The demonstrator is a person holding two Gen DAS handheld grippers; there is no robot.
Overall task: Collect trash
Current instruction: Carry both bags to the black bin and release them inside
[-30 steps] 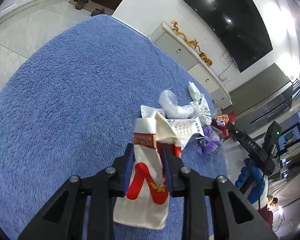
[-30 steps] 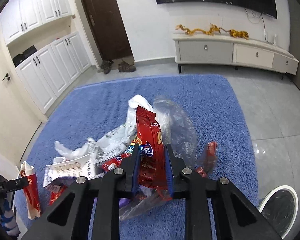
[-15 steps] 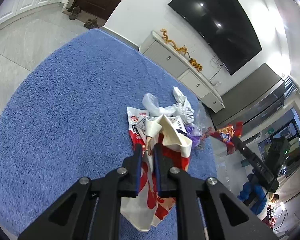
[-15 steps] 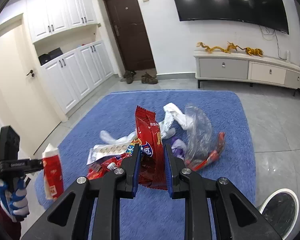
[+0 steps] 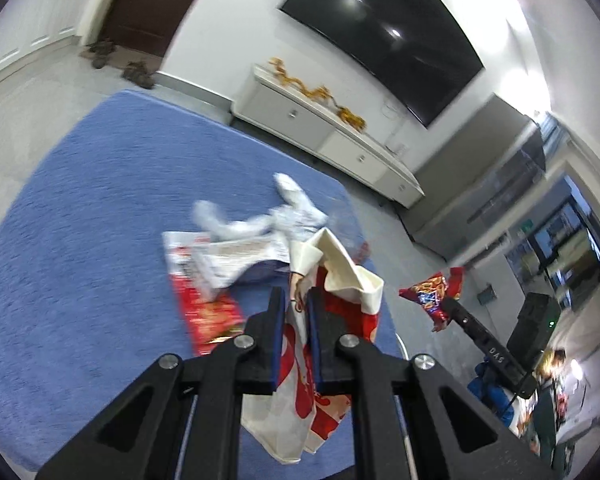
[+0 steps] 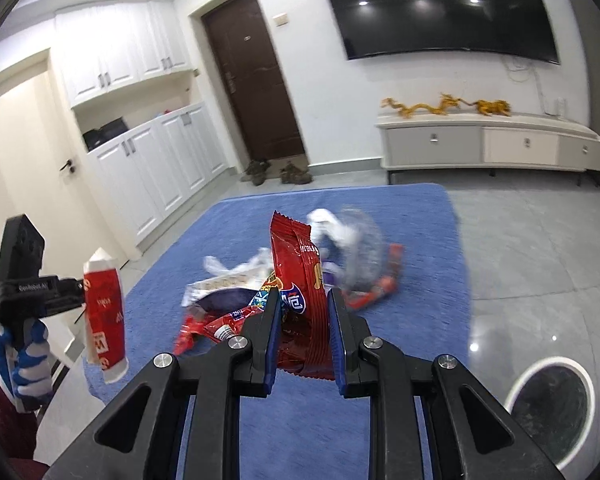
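op: trash status check. left gripper (image 5: 297, 312) is pinched tight on a white and red paper bag (image 5: 300, 400), jaws almost touching with just the paper between them. bag hangs down below the fingers, its folded top poking up above them, all lifted off the blue rug (image 5: 80, 240).

reply: and the right one?

op: right gripper (image 6: 303, 308) is clamped on a dark red snack wrapper (image 6: 300, 280), standing upright between the pads and held clear of the rug. from the right wrist view you can see the left gripper (image 6: 74, 292) off at the left edge with that same paper bag (image 6: 104, 312) dangling from it.

reply: what's still on the floor?

op: rest of the pile (image 6: 284, 280) sits near the middle of the rug, kinda blurry: a crumpled white plastic bag (image 5: 256, 216), a printed white sheet (image 5: 236, 256), a flat red packet (image 5: 208, 308), a clear plastic bag (image 6: 360, 248) and a small red wrapper (image 6: 380, 284) beside it. a round white-rimmed bin (image 6: 548, 404) sits on the grey tiles by the rug's right edge, low right in the right wrist view.
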